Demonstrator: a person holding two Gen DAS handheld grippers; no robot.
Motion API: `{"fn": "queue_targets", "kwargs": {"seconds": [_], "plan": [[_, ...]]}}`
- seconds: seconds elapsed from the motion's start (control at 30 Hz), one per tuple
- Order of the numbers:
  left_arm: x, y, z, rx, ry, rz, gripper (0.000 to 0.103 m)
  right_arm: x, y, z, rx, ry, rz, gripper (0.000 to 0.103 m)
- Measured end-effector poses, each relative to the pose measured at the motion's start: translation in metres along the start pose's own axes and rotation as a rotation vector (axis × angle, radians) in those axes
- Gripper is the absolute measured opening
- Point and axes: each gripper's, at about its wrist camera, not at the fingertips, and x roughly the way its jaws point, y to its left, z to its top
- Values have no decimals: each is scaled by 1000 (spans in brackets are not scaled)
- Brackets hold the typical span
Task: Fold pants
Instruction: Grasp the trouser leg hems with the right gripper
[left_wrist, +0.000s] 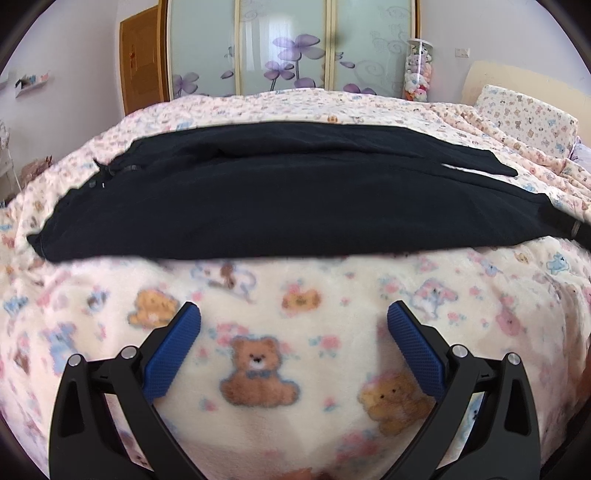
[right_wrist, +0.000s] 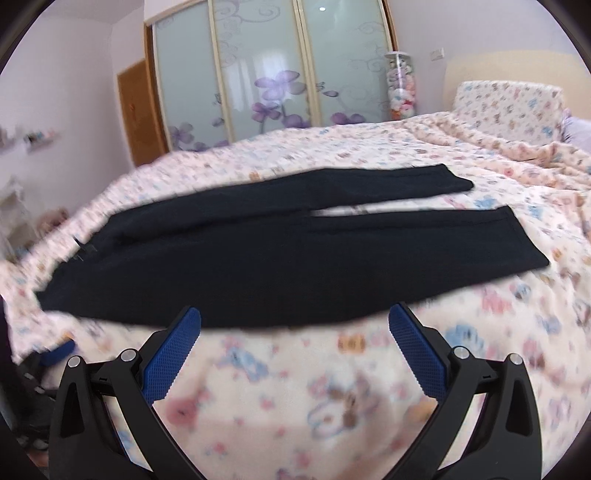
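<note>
Flat across the bed (left_wrist: 480, 280), on a teddy-bear blanket (left_wrist: 258, 369), lie the dark pants (left_wrist: 266, 199), waistband to the left and both legs running right, side by side with a thin gap between them near the cuffs. Both grippers hover over the blanket on the near side of the pants, touching nothing: the left gripper (left_wrist: 293, 317) has its blue pads spread wide and empty, and the right gripper (right_wrist: 294, 319) is equally wide and empty, its fingertips just at the pants' near edge.

Black pants (left_wrist: 280, 199) flat on blanket (left_wrist: 325, 354)
</note>
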Motion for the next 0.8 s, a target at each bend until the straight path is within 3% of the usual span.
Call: {"fn": "queue_targets", "kwargs": {"seconds": [0.1, 0.27, 0.33, 0.43, 0.47, 0.57, 0.6, 0.8], "plan": [[-9, 1, 13, 19, -50, 29, 101, 2, -32, 34, 60, -14, 48, 102], [-19, 3, 44, 64, -182, 139, 101, 33, -95, 96, 167, -11, -17, 102], [-19, 5, 53, 72, -246, 220, 101, 55, -130, 125, 244, 8, -38, 102], [-15, 11, 56, 37, -300, 280, 101, 88, -186, 161, 392, 16, -48, 102], [-12, 14, 54, 18, -295, 278, 101, 98, -201, 169, 427, 12, -56, 102], [4, 20, 49, 3, -221, 247, 101, 134, -239, 191, 467, 19, -98, 89], [7, 21, 47, -3, -205, 240, 101, 146, -248, 196, 467, 27, -115, 82], [21, 31, 41, -41, -139, 112, 101, 221, -279, 217, 398, 73, -207, 66]]}}
